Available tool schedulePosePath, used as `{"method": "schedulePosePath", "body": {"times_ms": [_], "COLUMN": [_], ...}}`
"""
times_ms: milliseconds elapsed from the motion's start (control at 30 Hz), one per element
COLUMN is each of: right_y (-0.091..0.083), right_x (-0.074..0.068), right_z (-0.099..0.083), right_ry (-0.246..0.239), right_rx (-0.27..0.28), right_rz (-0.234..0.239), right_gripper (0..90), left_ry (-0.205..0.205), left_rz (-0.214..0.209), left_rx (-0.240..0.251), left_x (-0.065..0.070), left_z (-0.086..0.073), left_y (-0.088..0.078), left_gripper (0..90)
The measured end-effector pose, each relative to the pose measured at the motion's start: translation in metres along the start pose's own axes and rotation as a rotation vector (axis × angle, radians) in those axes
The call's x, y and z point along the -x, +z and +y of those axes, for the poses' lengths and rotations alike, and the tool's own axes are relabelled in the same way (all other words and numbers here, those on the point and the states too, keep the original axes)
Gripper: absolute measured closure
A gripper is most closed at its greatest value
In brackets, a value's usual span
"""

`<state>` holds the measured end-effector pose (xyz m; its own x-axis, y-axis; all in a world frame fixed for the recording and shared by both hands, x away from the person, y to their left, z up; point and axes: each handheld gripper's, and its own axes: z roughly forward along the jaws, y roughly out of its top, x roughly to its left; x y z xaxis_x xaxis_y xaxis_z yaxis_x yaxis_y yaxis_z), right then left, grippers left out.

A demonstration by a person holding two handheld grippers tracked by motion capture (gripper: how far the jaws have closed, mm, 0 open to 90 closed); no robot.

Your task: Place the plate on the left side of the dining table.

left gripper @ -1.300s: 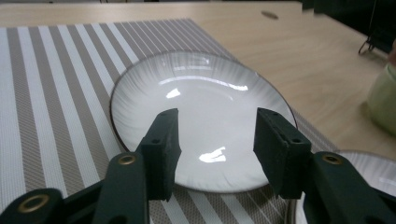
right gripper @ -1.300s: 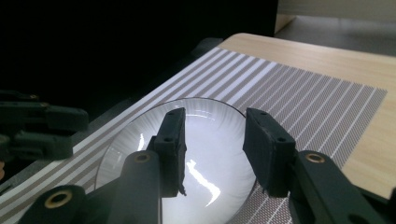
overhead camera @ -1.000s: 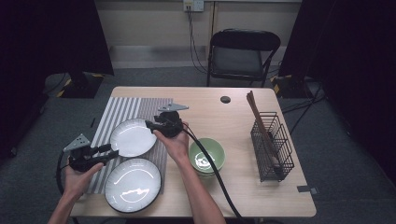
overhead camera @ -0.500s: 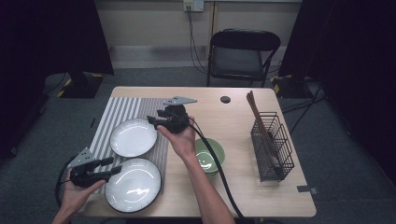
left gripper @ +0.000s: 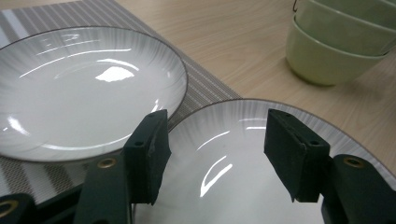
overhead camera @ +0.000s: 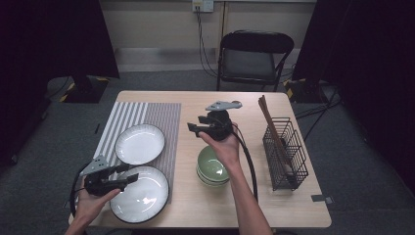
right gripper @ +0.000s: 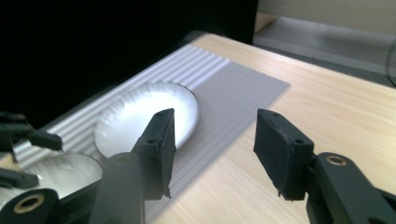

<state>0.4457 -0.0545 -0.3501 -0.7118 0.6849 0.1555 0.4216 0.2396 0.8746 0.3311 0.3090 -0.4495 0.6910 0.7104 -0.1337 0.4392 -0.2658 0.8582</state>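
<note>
Near plate (left gripper: pixel 243 186) lies under the left gripper's (left gripper: pixel 212 154) gaping, empty jaws, lately widening.

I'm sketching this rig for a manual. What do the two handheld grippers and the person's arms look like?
Both the left gripper and the right gripper are black, each topped by a grey three-cornered plate and trailing a black cable. Each has two blocky black jaws with flat pads and brass-coloured pivot screws. The person's forearms are bare, with no sleeves showing.

Place: recording studio or lab
Signs: black curtains (overhead camera: pixel 58 34), lone folding chair (overhead camera: pixel 254 58), cabled wall socket (overhead camera: pixel 202 6), grey carpet (overhead camera: pixel 44 137)
</note>
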Motion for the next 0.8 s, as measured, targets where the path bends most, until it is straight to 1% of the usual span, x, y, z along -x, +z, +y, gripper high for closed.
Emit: {"method": "schedulePosePath", "body": {"times_ms": [33,67,100,133,200,233,267,333,367,400,433,500,533,567,600,633,667,700,733,767,800], "right_y": [-0.005,-0.008,-0.010,-0.013,-0.019,-0.022,-0.024,-0.028,-0.029,-0.030,-0.030,-0.031,-0.031,-0.031,-0.032,-0.032,-0.033,-0.033,-0.034,-0.034,-0.034], "right_x": [0.005,0.008,0.010,0.013,0.017,0.018,0.020,0.023,0.025,0.026,0.026,0.029,0.030,0.031,0.033,0.033,0.034,0.034,0.035,0.035,0.035], "right_z": [-0.006,-0.008,-0.011,-0.014,-0.019,-0.021,-0.023,-0.029,-0.032,-0.035,-0.038,-0.045,-0.048,-0.050,-0.055,-0.055,-0.059,-0.059,-0.062,-0.062,-0.063], "right_ry": [0.003,0.006,0.010,0.016,0.015,0.017,0.016,0.007,0.016,0.019,0.012,0.019,0.026,0.029,0.033,0.033,0.034,0.034,0.037,0.037,0.032], "right_rx": [-0.013,-0.017,-0.019,-0.021,-0.017,-0.017,-0.020,-0.025,-0.027,-0.033,-0.044,-0.050,-0.052,-0.051,-0.057,-0.057,-0.059,-0.059,-0.063,-0.063,-0.065], "right_rz": [-0.012,-0.018,-0.025,-0.023,-0.027,-0.030,-0.032,-0.038,-0.037,-0.036,-0.042,-0.038,-0.035,-0.034,-0.034,-0.034,-0.030,-0.030,-0.025,-0.025,-0.025], "right_gripper": [48.6,48.8,48.9,49.4,50.0,50.4,51.1,52.2,52.4,52.8,53.1,54.1,54.7,55.0,55.6,55.6,57.0,57.0,59.5,59.5,61.1], "left_ry": [0.007,0.021,0.032,0.041,0.057,0.060,0.061,0.061,0.060,0.079,0.087,0.088,0.093,0.090,0.089,0.089,0.078,0.078,0.055,0.065,0.074], "left_rz": [-0.008,-0.016,-0.031,-0.056,-0.061,-0.065,-0.080,-0.101,-0.114,-0.115,-0.129,-0.155,-0.158,-0.171,-0.170,-0.170,-0.158,-0.158,-0.183,-0.190,-0.187], "left_rx": [-0.005,-0.008,-0.015,-0.015,-0.015,-0.013,-0.001,-0.002,0.000,-0.003,-0.003,0.002,0.000,0.000,0.001,0.001,0.006,0.006,0.014,0.019,0.023], "left_x": [0.002,0.003,0.006,0.009,0.013,0.015,0.018,0.023,0.026,0.029,0.033,0.037,0.039,0.041,0.042,0.042,0.041,0.041,0.041,0.041,0.043], "left_z": [0.002,0.004,0.007,0.012,0.018,0.021,0.026,0.030,0.031,0.034,0.036,0.040,0.042,0.046,0.049,0.049,0.055,0.055,0.058,0.061,0.065], "left_y": [0.002,0.005,0.008,0.011,0.015,0.018,0.022,0.029,0.032,0.035,0.039,0.044,0.046,0.051,0.054,0.054,0.061,0.061,0.065,0.068,0.072], "left_gripper": [40.5,41.1,42.4,44.0,47.8,49.0,49.8,52.5,53.2,54.0,54.1,53.6,53.7,54.4,56.6,58.0,59.6,60.9,61.5,61.5,61.7]}}
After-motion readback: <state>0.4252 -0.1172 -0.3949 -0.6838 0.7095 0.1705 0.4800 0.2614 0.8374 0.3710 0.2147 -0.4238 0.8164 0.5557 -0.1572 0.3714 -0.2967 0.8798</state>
